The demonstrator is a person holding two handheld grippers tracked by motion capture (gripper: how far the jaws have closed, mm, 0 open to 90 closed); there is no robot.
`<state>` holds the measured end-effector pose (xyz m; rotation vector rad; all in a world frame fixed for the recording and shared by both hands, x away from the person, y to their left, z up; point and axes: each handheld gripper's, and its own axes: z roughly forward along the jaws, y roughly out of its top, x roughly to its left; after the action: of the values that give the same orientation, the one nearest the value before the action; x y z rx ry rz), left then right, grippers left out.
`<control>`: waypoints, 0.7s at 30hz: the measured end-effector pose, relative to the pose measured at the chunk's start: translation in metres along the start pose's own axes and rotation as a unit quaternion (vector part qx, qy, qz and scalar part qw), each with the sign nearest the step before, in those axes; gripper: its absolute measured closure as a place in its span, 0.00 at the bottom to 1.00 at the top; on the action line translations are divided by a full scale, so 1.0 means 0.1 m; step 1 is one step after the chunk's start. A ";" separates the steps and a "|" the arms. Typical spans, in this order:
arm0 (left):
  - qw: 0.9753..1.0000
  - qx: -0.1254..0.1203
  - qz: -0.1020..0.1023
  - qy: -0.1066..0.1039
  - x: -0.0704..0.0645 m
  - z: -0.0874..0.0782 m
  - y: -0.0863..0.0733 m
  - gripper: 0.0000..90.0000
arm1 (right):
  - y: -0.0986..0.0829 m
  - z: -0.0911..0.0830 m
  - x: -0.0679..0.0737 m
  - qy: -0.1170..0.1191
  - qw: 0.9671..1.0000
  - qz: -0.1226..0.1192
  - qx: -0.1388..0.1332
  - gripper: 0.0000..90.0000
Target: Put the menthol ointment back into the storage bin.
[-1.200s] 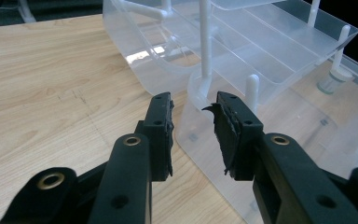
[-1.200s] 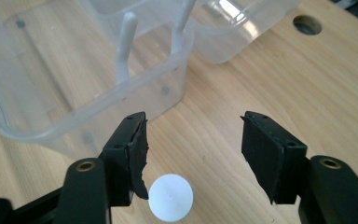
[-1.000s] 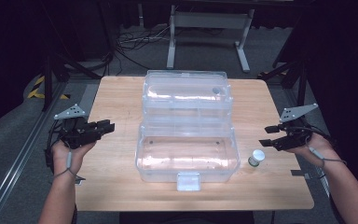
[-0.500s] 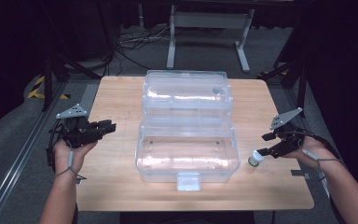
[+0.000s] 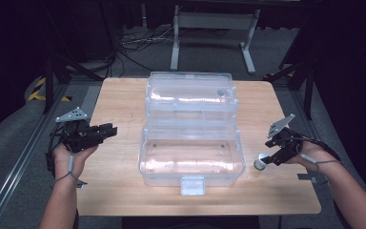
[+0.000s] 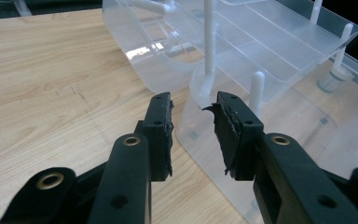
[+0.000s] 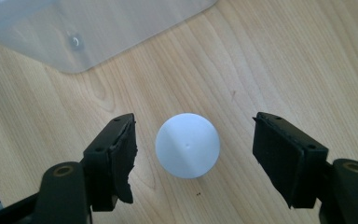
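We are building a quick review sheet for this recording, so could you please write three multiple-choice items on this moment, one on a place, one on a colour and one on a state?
1. Where does the small bottle stand?
A. inside the clear box
B. on the table, right of the clear box
C. at the table's far left corner

2. What colour is the bottle's cap?
A. red
B. black
C. white

3. How does the right gripper stand?
A. open, its fingers either side of the cap
B. shut on the cap
C. shut on the box's latch

Answers: 1 B, since the high view shows the bottle on the wooden table beside the clear box. 2 C, since the right gripper view shows a white round top. 3 A, since bare wood shows between each finger and the cap.
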<state>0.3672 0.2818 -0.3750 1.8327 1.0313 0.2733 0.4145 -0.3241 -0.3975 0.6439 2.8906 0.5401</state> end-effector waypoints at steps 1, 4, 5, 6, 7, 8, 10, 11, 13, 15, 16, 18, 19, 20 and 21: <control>1.000 0.000 -0.001 0.000 0.00 0.00 0.00 0.74 | 0.01 0.01 0.00 0.000 1.000 -0.003 0.005 0.34; 1.000 0.001 -0.001 0.000 0.00 0.00 0.00 0.74 | 0.02 0.05 0.01 0.001 1.000 -0.008 0.012 0.33; 1.000 0.001 -0.001 0.000 0.00 0.00 0.00 0.74 | 0.02 0.07 0.01 0.003 1.000 -0.007 0.016 0.33; 1.000 0.001 0.000 0.000 0.00 0.00 0.00 0.74 | 0.02 0.08 0.01 0.002 1.000 -0.010 0.019 0.33; 1.000 0.001 0.000 0.000 0.00 0.00 0.00 0.74 | 0.02 0.09 0.01 0.004 1.000 -0.013 0.024 0.33; 1.000 0.001 0.000 0.000 0.00 0.00 0.00 0.74 | 0.02 0.11 0.00 0.005 0.999 -0.014 0.029 0.33; 1.000 0.001 -0.001 0.000 0.00 0.00 0.00 0.74 | 0.02 0.13 0.00 0.005 0.999 -0.015 0.034 0.33; 1.000 0.001 -0.001 0.000 0.00 0.00 0.00 0.74 | 0.01 0.15 0.01 0.005 0.999 -0.012 0.037 0.33; 1.000 0.001 0.000 -0.001 0.00 0.00 -0.01 0.74 | 0.00 0.20 -0.01 0.004 0.999 -0.014 0.046 0.33; 1.000 0.002 0.000 -0.001 0.01 0.01 -0.01 0.74 | -0.01 0.23 -0.01 0.005 0.999 -0.013 0.051 0.33; 1.000 0.003 0.000 -0.001 0.01 0.01 -0.01 0.74 | -0.01 0.24 -0.01 0.006 0.999 -0.013 0.051 0.33; 1.000 0.003 0.001 -0.001 0.01 0.01 -0.01 0.74 | -0.01 0.26 -0.01 0.007 0.998 -0.012 0.054 0.34; 1.000 0.003 0.000 -0.001 0.01 0.01 -0.01 0.74 | -0.01 0.27 -0.01 0.007 0.998 -0.013 0.058 0.35; 1.000 0.003 0.000 -0.001 0.01 0.01 -0.01 0.74 | -0.01 0.29 -0.01 0.009 0.998 -0.013 0.061 0.36; 1.000 0.002 -0.001 0.000 0.01 0.01 -0.01 0.74 | -0.01 0.30 -0.01 0.010 0.998 -0.017 0.064 0.36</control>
<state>0.3675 0.2826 -0.3767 1.8352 1.0347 0.2691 0.4207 -0.3162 -0.4257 0.6080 2.9673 0.3616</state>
